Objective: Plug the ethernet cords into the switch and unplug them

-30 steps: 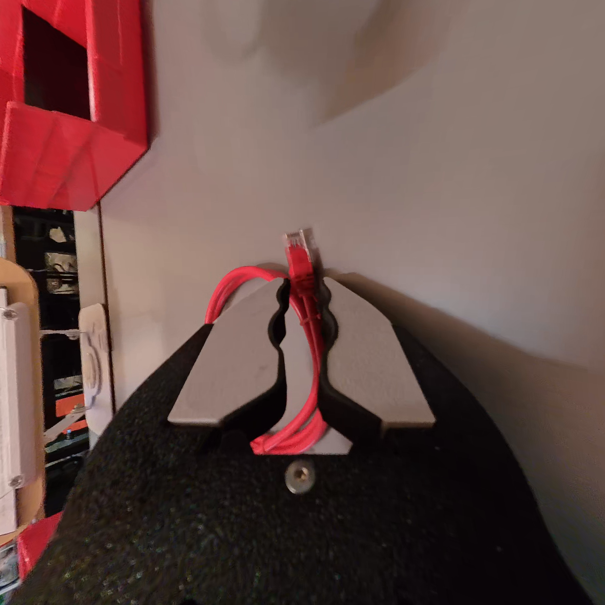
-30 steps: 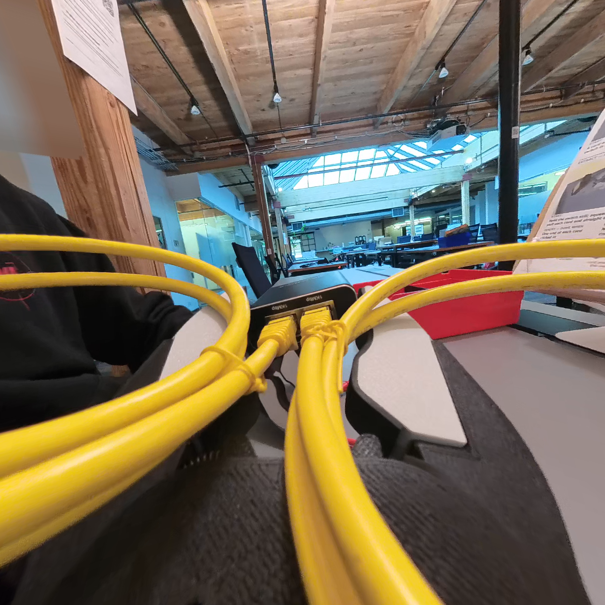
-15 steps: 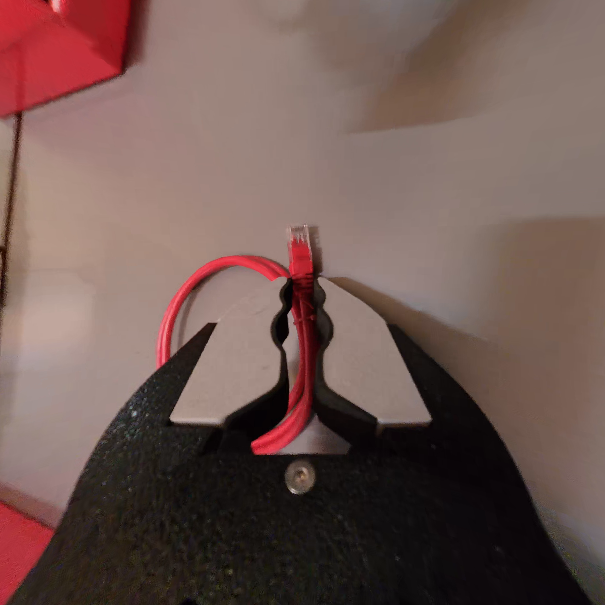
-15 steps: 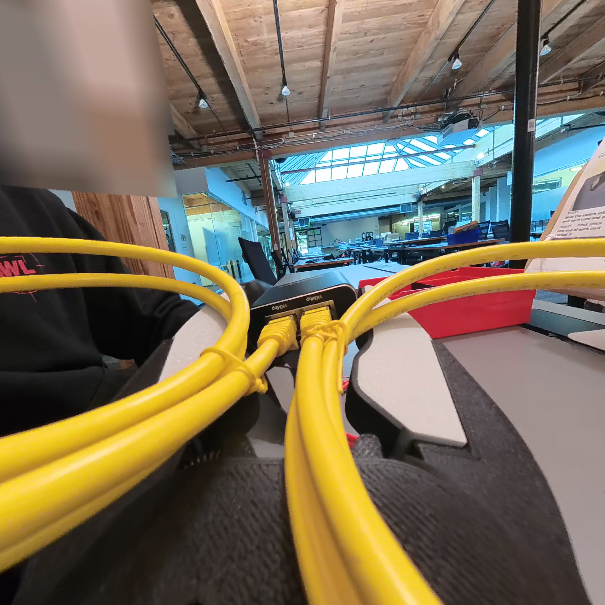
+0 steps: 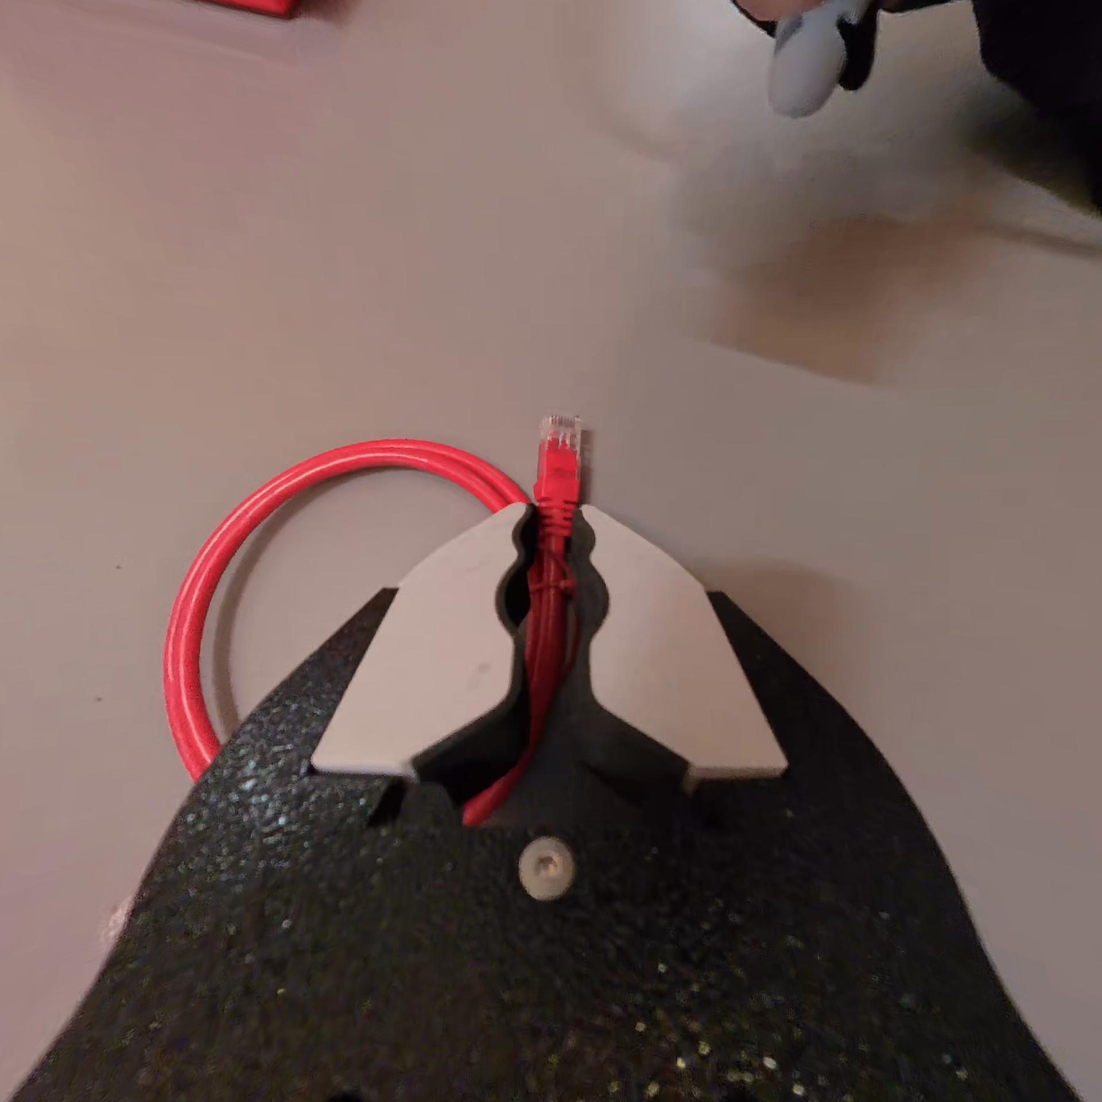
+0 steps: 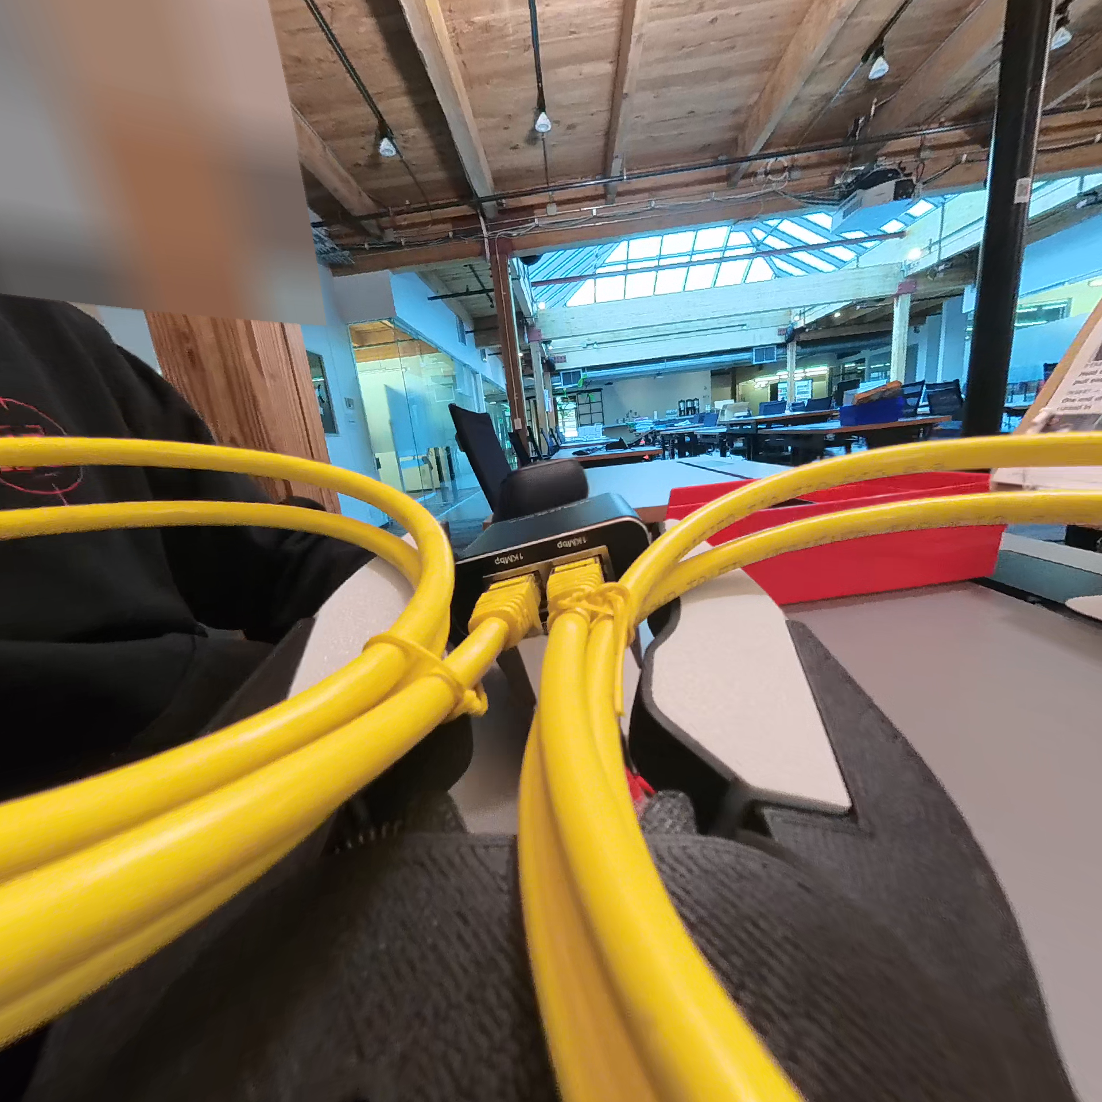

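In the left wrist view my left gripper (image 5: 557, 513) is shut on a red ethernet cord (image 5: 551, 596). Its clear plug (image 5: 560, 430) sticks out past the fingertips, just above the grey table (image 5: 835, 536). The cord's loop (image 5: 197, 626) curves out to the left. In the right wrist view my right gripper (image 6: 548, 602) is shut on a small black switch (image 6: 554, 522). Two yellow ethernet cords (image 6: 507, 602) (image 6: 575, 587) are plugged into its front ports. Their tied loops drape back over the gripper to both sides.
A red bin (image 6: 864, 554) stands on the grey table (image 6: 984, 686) behind the switch, and its corner shows in the left wrist view (image 5: 256, 5). A person in a black top (image 6: 119, 566) sits at the left. A propped sheet (image 6: 1073, 393) stands at the far right. My right fingertips sit around 15 centimeters from my left ones.
The left gripper has swung with the red cord, so the red bin has slid out to the top left and more of the loop shows. The right gripper still holds the switch.
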`<state>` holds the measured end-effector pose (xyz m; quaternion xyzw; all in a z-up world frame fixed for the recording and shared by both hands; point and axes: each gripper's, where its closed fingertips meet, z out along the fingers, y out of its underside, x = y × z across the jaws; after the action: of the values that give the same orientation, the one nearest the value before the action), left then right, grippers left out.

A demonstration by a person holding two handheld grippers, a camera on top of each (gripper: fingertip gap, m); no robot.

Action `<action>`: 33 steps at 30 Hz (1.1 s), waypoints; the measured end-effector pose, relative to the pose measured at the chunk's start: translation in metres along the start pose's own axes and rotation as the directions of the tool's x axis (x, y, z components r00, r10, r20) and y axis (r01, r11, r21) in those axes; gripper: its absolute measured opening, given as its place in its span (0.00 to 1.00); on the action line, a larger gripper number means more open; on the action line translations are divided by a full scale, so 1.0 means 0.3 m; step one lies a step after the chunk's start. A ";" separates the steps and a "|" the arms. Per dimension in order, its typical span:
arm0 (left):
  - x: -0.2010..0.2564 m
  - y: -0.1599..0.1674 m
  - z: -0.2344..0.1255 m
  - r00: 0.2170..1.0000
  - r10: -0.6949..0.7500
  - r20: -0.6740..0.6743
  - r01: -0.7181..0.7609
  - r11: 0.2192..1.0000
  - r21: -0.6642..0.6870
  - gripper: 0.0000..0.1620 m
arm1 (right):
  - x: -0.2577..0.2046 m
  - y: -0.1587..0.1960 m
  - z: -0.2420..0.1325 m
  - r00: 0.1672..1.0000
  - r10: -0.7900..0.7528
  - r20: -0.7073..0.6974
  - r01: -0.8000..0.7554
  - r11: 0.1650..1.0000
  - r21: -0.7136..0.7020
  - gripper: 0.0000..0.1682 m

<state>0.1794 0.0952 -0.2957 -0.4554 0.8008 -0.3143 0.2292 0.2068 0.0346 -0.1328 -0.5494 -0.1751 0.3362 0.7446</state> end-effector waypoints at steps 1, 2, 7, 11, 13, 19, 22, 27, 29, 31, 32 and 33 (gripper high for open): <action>0.001 -0.001 -0.003 1.000 -0.022 -0.007 0.022 1.000 -0.021 0.07 | -0.001 0.000 0.000 1.000 0.004 0.003 -0.004 1.000 0.005 0.38; 0.006 -0.010 -0.014 0.999 -0.039 -0.026 0.038 0.999 -0.035 0.07 | 0.000 -0.002 -0.001 1.000 0.009 0.001 -0.009 1.000 0.012 0.38; 0.023 -0.190 -0.202 0.983 -0.122 -0.140 0.131 0.990 0.060 0.07 | -0.024 0.000 -0.005 0.998 0.008 0.060 -0.010 1.000 0.023 0.38; 0.058 -0.267 -0.312 0.977 -0.077 -0.197 0.088 0.995 0.051 0.07 | -0.029 -0.013 -0.001 0.997 0.002 0.080 -0.006 0.998 0.059 0.38; 0.078 -0.288 -0.332 0.977 -0.051 -0.207 0.060 0.998 0.036 0.07 | -0.031 -0.004 0.002 0.996 -0.003 0.084 -0.001 0.999 0.045 0.38; 0.102 -0.314 -0.339 0.979 0.003 -0.206 -0.004 1.000 -0.004 0.07 | -0.042 0.006 0.014 0.995 -0.002 0.104 -0.001 1.000 0.028 0.38; 0.103 -0.318 -0.339 0.976 0.002 -0.218 -0.005 1.000 -0.014 0.07 | -0.048 0.011 0.020 0.993 -0.002 0.117 0.000 1.000 0.020 0.38; 0.109 -0.307 -0.333 0.967 0.011 -0.253 -0.025 0.998 -0.054 0.06 | -0.058 0.016 0.028 0.990 0.016 0.141 -0.018 1.000 0.012 0.38; 0.115 -0.308 -0.338 0.961 0.012 -0.275 -0.030 0.998 -0.062 0.06 | -0.064 0.016 0.029 0.988 0.026 0.154 -0.028 1.000 0.011 0.38; 0.117 -0.309 -0.344 0.957 0.015 -0.290 -0.038 0.997 -0.073 0.06 | -0.068 0.016 0.030 0.985 0.049 0.165 -0.051 0.999 0.011 0.38; 0.116 -0.308 -0.346 0.957 0.013 -0.291 -0.040 0.996 -0.086 0.06 | -0.066 0.017 0.030 0.985 0.057 0.163 -0.060 0.998 0.011 0.38; 0.115 -0.302 -0.344 0.957 0.012 -0.291 -0.045 0.993 -0.106 0.06 | -0.067 0.022 0.032 0.984 0.064 0.165 -0.065 0.998 0.004 0.38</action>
<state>0.1483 0.0602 -0.1619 -0.4049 0.8485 -0.3291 0.0882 0.1846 0.0284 -0.1335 -0.5217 -0.2168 0.4052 0.7188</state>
